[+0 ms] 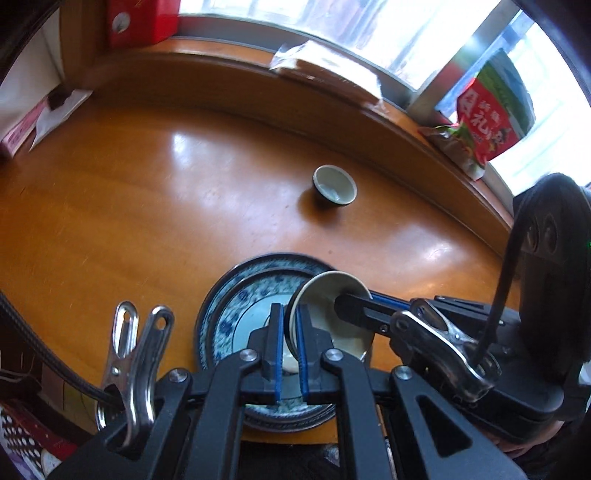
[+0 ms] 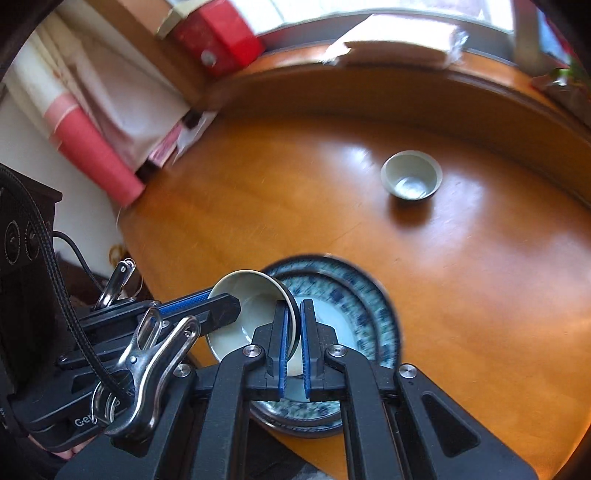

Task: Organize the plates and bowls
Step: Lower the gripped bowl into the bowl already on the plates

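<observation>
A small pale bowl (image 1: 323, 293) (image 2: 255, 295) hangs tilted just above a stack of blue-patterned plates (image 1: 236, 295) (image 2: 354, 295) at the near edge of the wooden table (image 1: 147, 203) (image 2: 480, 277). My left gripper (image 1: 290, 314) (image 2: 221, 297) is shut on one side of its rim. My right gripper (image 2: 294, 310) (image 1: 354, 297) is shut on the opposite side of the rim. A second small pale bowl (image 1: 334, 184) (image 2: 411, 175) stands alone farther back on the table.
A raised wooden sill runs behind the table under the window, bearing a red box (image 1: 142, 18) (image 2: 218, 33), a plastic-wrapped flat pack (image 1: 314, 62) and a red-and-green snack bag (image 1: 487, 110). Pink paper rolls (image 2: 92, 155) and boxes crowd the far left.
</observation>
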Action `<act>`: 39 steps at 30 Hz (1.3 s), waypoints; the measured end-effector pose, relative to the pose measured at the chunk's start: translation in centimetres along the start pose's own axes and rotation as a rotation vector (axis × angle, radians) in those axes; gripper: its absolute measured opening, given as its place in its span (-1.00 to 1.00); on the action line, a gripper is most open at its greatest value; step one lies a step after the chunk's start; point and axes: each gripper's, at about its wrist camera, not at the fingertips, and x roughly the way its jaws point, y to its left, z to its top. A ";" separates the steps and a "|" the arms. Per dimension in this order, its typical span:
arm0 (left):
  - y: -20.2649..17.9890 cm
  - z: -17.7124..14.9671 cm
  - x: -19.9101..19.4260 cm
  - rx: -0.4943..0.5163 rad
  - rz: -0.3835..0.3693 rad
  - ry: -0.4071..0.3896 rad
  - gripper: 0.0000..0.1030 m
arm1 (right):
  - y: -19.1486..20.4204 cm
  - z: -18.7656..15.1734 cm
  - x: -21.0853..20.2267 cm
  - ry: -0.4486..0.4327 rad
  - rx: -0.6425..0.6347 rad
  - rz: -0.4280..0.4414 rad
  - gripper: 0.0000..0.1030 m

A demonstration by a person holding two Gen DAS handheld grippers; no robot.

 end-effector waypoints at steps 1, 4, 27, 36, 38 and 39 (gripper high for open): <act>0.3 -0.3 0.1 -0.007 0.007 0.005 -0.88 | 0.2 -0.1 0.3 0.012 -0.009 -0.001 -0.86; 1.1 -1.0 0.4 -0.030 0.012 0.027 -0.88 | 0.8 -0.6 1.0 0.037 -0.031 -0.006 -0.86; -0.5 -1.4 3.6 0.022 0.045 0.107 -0.88 | -0.9 -1.7 2.5 0.110 0.050 -0.036 -0.86; -1.2 -1.0 4.0 0.052 0.044 0.114 -0.88 | -1.5 -1.7 2.2 0.135 0.064 -0.058 -0.86; -1.1 -1.0 3.9 0.051 0.046 0.108 -0.87 | -1.6 -1.6 2.2 0.143 0.067 -0.064 -0.86; -1.1 -1.0 3.9 0.049 0.051 0.108 -0.87 | -1.7 -1.6 2.1 0.143 0.069 -0.065 -0.86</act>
